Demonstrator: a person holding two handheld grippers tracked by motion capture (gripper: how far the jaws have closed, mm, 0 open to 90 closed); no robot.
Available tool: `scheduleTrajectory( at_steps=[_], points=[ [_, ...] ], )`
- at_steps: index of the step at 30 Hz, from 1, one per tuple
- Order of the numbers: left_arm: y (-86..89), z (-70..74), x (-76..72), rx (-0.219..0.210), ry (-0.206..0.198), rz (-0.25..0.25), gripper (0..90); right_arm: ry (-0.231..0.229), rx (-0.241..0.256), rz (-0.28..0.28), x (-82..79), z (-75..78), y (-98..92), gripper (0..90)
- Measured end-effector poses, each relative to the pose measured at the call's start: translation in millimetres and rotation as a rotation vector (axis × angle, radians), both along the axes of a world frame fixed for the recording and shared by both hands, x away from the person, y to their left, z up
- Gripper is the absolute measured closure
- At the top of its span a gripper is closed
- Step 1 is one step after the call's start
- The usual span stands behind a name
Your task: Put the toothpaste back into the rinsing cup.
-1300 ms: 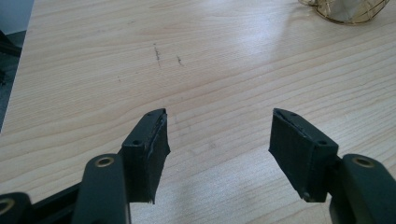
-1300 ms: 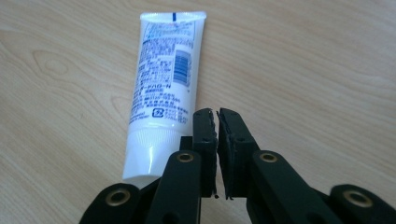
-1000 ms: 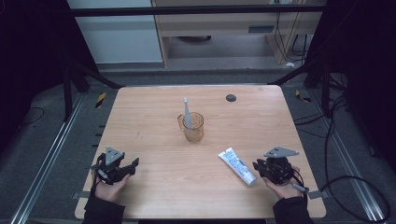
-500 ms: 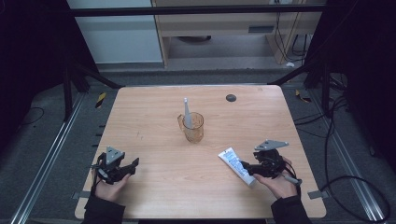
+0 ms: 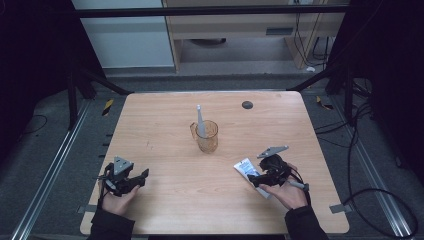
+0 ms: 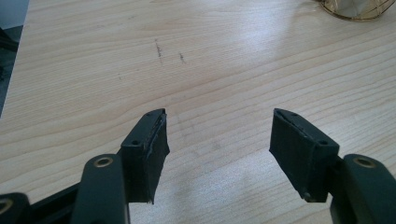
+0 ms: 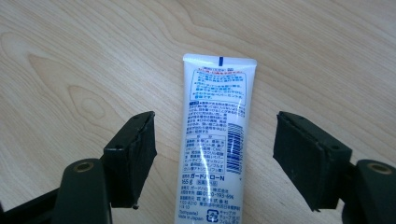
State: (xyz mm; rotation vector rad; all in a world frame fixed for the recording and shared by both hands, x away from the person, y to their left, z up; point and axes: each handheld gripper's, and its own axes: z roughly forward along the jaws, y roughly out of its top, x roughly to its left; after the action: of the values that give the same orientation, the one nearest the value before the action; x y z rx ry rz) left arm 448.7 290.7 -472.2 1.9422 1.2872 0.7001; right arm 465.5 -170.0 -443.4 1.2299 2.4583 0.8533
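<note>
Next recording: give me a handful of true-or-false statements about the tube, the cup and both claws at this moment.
1. The right claw is open with the tube between its jaws. True.
2. The tube stands upright in the cup. False: it lies flat on the table.
3. The left claw holds nothing. True.
4. The cup is empty. False: a thin white thing stands in it.
5. The left claw is shut. False: its jaws are wide apart.

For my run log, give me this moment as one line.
right claw: open, straddling toothpaste tube, not gripping | left claw: open, idle over table | cup: upright mid-table
</note>
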Motion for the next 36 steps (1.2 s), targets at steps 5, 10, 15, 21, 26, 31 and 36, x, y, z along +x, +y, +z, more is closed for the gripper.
scheduleTrajectory(
  at_steps=[5, 10, 15, 21, 26, 31, 36],
  points=[
    [-1.5, 0.0, 0.7, 0.004, 0.001, -0.001, 35.9, 0.041, -0.024, -0.001, 1.8, -8.5, 3.6, 28.2],
    [-1.0, -0.3, 1.0, 0.005, 0.003, -0.003, 35.9, 0.081, -0.044, -0.006, 3.9, -14.7, 1.9, 30.1],
    [-0.8, -1.1, 0.4, 0.009, 0.005, -0.008, 35.9, 0.106, -0.055, -0.01, 3.6, -18.4, 1.9, 32.7],
    [0.2, -1.0, -0.1, 0.011, 0.006, -0.008, 35.9, 0.129, -0.077, -0.001, 4.5, -22.5, 4.7, 36.5],
    [-0.4, -1.2, 0.3, 0.012, 0.005, -0.009, 35.9, 0.151, -0.079, -0.007, 5.8, -25.6, 3.9, 38.9],
    [-0.1, -1.4, 0.5, 0.014, 0.007, -0.01, 35.9, 0.169, -0.091, -0.009, 7.1, -28.3, 4.4, 41.5],
    [-0.6, -1.6, 0.6, 0.016, 0.009, -0.012, 35.9, 0.18, -0.095, -0.015, 8.5, -29.6, 4.4, 43.5]
  ],
)
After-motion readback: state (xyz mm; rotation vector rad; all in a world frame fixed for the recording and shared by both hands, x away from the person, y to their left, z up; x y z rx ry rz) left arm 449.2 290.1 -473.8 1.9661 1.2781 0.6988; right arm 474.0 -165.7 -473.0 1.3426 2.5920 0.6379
